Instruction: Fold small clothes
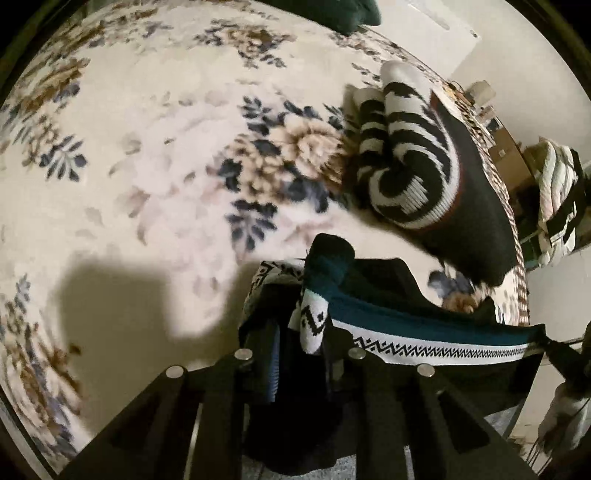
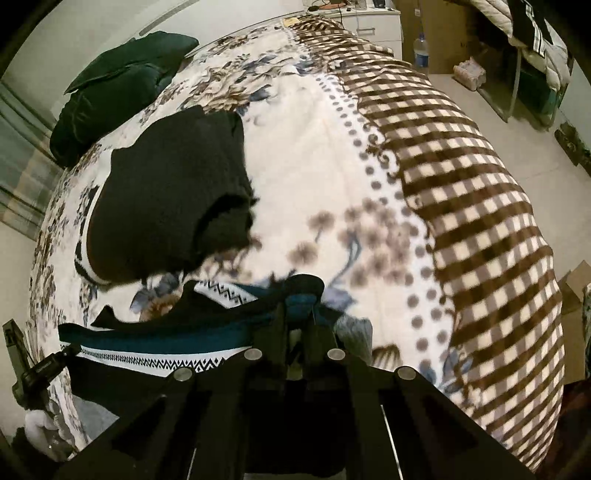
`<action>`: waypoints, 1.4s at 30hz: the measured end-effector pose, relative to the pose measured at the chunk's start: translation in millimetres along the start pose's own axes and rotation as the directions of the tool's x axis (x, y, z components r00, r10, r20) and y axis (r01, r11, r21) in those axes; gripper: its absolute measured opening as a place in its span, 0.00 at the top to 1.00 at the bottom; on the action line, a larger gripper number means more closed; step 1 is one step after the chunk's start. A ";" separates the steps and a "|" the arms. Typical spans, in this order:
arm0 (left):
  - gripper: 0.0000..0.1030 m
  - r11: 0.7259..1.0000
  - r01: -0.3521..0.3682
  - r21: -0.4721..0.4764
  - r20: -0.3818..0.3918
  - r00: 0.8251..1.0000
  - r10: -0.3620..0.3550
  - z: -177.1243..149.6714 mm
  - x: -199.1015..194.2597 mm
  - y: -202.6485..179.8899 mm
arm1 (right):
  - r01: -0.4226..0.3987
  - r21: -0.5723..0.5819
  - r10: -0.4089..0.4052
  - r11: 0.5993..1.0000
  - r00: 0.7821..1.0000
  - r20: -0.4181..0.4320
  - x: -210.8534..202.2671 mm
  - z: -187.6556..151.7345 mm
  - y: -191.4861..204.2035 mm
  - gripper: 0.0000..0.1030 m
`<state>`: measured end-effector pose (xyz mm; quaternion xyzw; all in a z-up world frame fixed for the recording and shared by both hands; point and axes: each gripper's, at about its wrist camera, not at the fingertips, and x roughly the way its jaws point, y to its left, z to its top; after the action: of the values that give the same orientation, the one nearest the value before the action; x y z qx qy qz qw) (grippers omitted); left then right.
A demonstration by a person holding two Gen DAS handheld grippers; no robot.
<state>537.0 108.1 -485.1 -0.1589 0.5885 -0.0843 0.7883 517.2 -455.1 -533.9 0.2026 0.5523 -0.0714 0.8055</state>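
Observation:
A small knit garment (image 1: 424, 332), black with a teal band and a white zigzag strip, hangs stretched between my two grippers above the bed. My left gripper (image 1: 314, 325) is shut on one end of it. My right gripper (image 2: 299, 314) is shut on the other end (image 2: 155, 343). A folded black and white striped sweater (image 1: 413, 162) lies on the floral blanket (image 1: 166, 155) beyond and to the right of my left gripper. It also shows in the right wrist view (image 2: 166, 199) as a dark pile, ahead and to the left.
A dark green pillow (image 2: 118, 88) lies at the head of the bed. A brown checked blanket (image 2: 480, 206) covers the right side of the bed. A white cabinet (image 2: 373, 22), a water bottle (image 2: 421, 50) and cardboard boxes (image 2: 572, 291) stand on the floor beyond.

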 end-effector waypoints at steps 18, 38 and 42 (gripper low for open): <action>0.59 0.987 0.082 -0.138 -0.085 0.992 -0.094 0.0 -27.5 34.2 | -0.069 0.179 0.084 0.981 0.994 -0.075 8.6 -4.2 -35.9 0.29; 0.39 0.985 0.035 -0.170 -0.201 0.977 -0.070 -150.4 -25.8 51.0 | -0.006 0.259 0.096 0.966 0.936 -0.338 17.8 -189.1 -76.3 0.90; 0.41 0.995 -0.015 -0.103 -0.137 0.991 0.001 -134.1 -70.6 25.9 | 0.040 0.182 0.027 0.982 0.936 -0.351 -0.2 -175.9 -67.8 0.80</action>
<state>386.9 134.6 -465.1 -0.1914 0.6452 -0.0611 0.7371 342.7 -445.4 -604.6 0.2848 0.6789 -0.0882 0.6709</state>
